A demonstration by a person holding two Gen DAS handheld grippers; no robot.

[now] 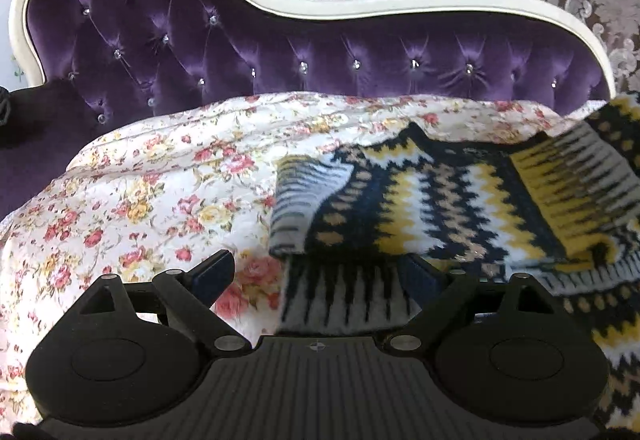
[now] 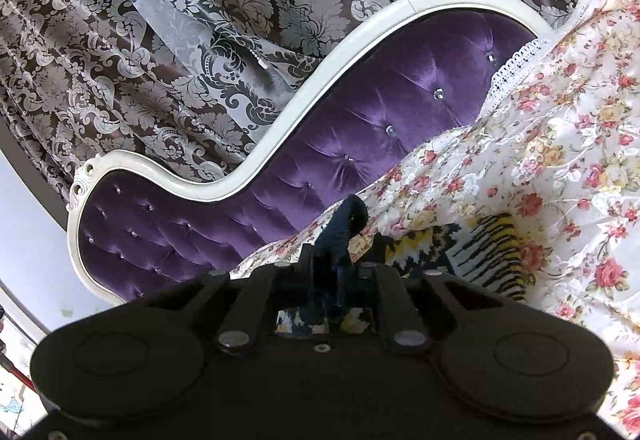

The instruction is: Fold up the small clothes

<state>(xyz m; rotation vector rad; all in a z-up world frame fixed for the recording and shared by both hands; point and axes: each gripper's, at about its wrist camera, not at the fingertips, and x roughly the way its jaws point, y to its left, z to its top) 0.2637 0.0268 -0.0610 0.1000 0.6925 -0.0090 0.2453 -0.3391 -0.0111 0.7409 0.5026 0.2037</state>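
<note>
The patterned knit sweater (image 1: 440, 200) lies at centre right on the floral bedspread (image 1: 140, 200). The left gripper (image 1: 320, 272) gapes empty; the right gripper (image 2: 340, 236) is clamped, seemingly on knit fabric. A thin pinch could slip, collapsing the fold.

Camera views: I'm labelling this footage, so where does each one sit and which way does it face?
Left wrist: on the left claw, looking down at the patterned knit garment on the floral sheet; its open fingers show.
Right wrist: on the right claw, tilted, facing the purple tufted sofa back and damask curtain; its shut fingers show.
Shared: garment, sheet, sofa back, curtain.
</note>
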